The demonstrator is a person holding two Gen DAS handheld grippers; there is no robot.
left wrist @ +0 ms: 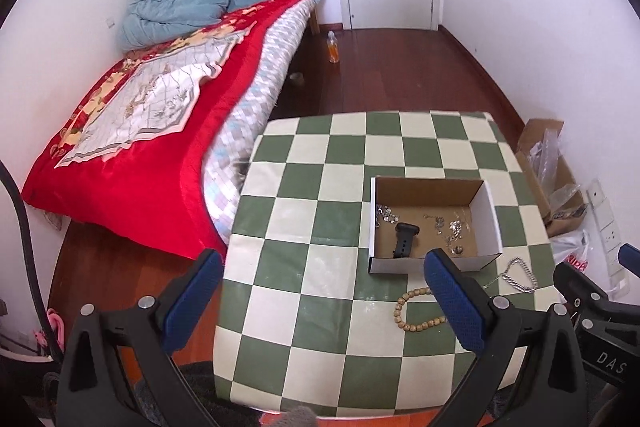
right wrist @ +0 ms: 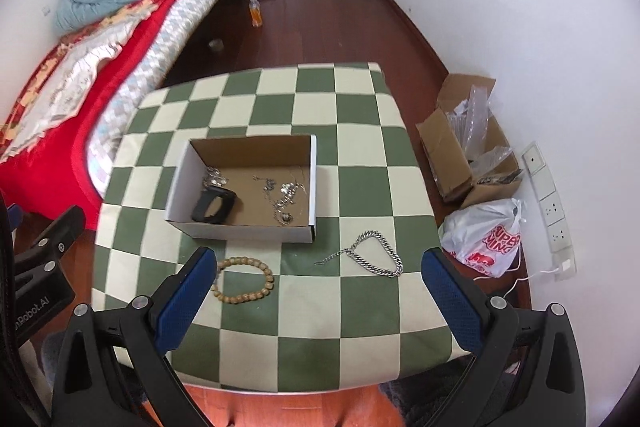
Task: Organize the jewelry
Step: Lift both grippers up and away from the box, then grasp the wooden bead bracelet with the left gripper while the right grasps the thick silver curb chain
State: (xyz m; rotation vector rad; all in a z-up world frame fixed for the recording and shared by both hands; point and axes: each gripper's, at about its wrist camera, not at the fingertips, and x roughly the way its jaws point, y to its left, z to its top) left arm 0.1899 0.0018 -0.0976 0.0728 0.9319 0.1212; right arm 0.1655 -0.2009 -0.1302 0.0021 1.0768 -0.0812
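Note:
An open cardboard box (left wrist: 492, 223) (right wrist: 176, 195) stands on the green-and-cream checked table (left wrist: 320, 211) (right wrist: 360, 167). Inside lie a black watch band (left wrist: 404, 245) (right wrist: 212, 209) and several small silver pieces (left wrist: 452, 227) (right wrist: 286, 193). A wooden bead bracelet (left wrist: 412, 311) (right wrist: 244, 279) and a silver chain (left wrist: 520, 275) (right wrist: 376, 255) lie on the table in front of the box. My left gripper (left wrist: 324, 275) is open and empty above the table's near left part. My right gripper (right wrist: 320, 267) is open and empty, above the near edge, between bracelet and chain.
A bed with a red cover (left wrist: 140, 147) (right wrist: 80, 67) runs along the left. A cardboard box with plastic wrap (left wrist: 548, 171) (right wrist: 468, 147) and a white bag (right wrist: 484, 239) sit on the floor to the right. A bottle (left wrist: 333, 47) stands near the door.

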